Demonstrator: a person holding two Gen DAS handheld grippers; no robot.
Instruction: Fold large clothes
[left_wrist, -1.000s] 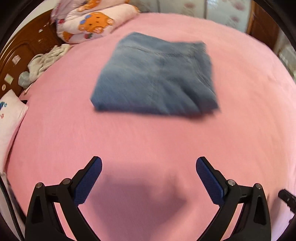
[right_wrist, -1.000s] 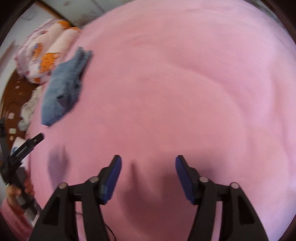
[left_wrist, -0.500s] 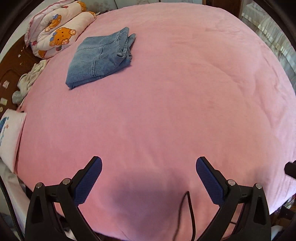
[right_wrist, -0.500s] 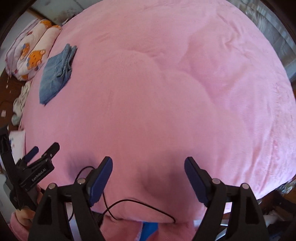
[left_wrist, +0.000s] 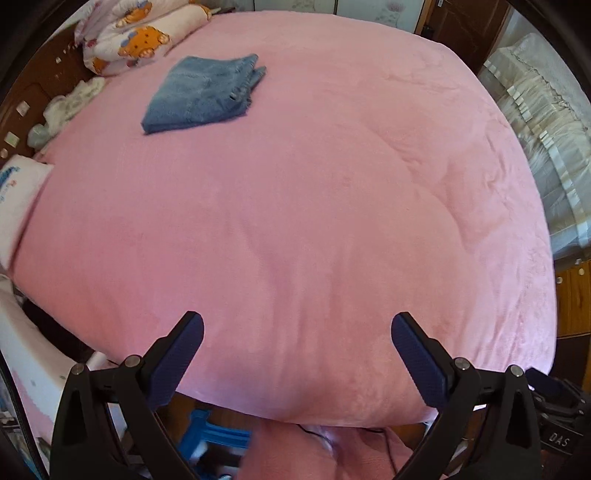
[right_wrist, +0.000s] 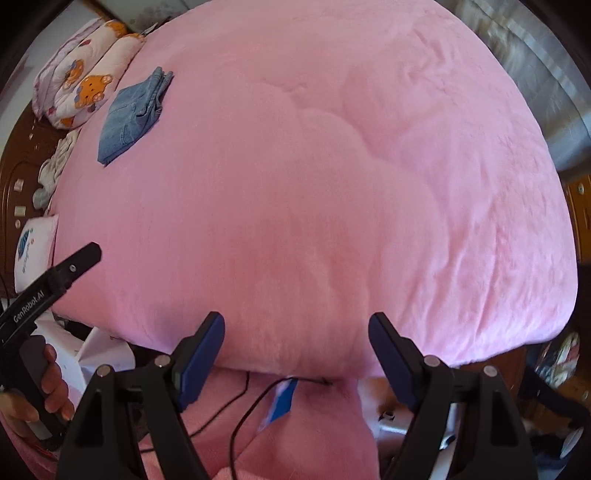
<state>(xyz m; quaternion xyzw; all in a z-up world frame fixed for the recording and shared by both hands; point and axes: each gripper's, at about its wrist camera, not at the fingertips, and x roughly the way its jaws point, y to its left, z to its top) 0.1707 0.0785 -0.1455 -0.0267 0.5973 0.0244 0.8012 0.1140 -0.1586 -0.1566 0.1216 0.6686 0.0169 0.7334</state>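
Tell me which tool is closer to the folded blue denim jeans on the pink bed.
Left, slightly. Both the left tool and the right tool hang open over the bed's near edge, far from the folded blue denim jeans by the pillows.

The left gripper (left_wrist: 297, 334) is held with jaws spread wide, nothing between. The right gripper (right_wrist: 296, 334) is likewise spread and empty.
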